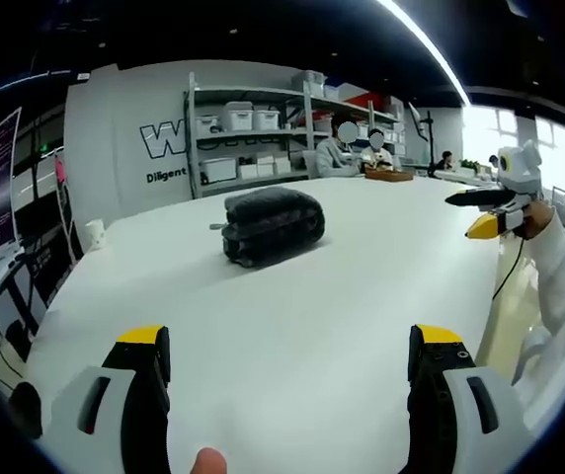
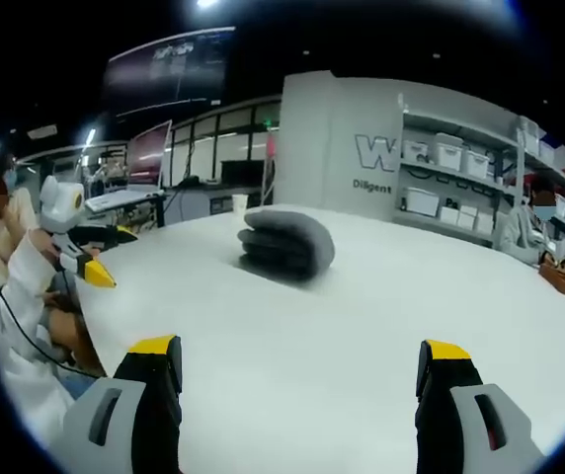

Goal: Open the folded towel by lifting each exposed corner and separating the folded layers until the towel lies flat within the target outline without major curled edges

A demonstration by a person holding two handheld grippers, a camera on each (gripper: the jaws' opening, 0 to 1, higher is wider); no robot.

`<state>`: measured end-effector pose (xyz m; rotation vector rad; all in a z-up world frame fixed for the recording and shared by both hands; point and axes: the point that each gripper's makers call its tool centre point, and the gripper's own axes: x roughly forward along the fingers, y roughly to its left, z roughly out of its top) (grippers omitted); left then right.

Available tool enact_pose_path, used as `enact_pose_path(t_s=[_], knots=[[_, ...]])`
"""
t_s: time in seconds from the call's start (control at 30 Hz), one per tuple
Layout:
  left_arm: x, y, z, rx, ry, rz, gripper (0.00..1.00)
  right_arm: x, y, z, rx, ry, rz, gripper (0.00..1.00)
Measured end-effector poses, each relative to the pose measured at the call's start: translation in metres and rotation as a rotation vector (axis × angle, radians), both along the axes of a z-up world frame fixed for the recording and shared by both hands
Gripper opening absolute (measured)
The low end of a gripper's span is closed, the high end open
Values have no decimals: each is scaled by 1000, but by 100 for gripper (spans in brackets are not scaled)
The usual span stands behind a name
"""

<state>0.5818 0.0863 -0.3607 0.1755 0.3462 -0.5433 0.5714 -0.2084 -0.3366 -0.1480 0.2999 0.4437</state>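
Left tongs [image 1: 287, 370] held apart at frame bottom; right tongs [image 2: 300, 380] likewise spread wide, nothing gripped. Folded dark towel [image 1: 273, 223] seen at frame centre, resting on white bench [image 1: 362, 286], well apart from both.

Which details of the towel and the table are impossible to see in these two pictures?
- Towel: the exposed corners are too small to find in the left gripper view and blurred in the right gripper view.
- Target outline: no line can be made out on the white table.
- Towel's far side: hidden by its own folds.
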Motion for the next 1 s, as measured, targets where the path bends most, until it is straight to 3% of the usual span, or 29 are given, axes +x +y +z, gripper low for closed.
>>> enact_pose_path(t_s=[0.27,0.37,0.57,0.7,1.0], knots=[[-3,11,0,-5,-5,-5,100,14,13,10,-11,-35,21,99],[-4,16,0,-18,-17,2,100,26,16,19,-98,-54,39,99],[-6,19,-3,7,-13,4,100,48,32,40,-172,-93,78,98],[-8,17,-1,-18,-19,-12,100,67,53,59,-244,-131,116,98],[-14,23,-10,7,-9,0,100,103,103,74,-382,-193,215,95]])
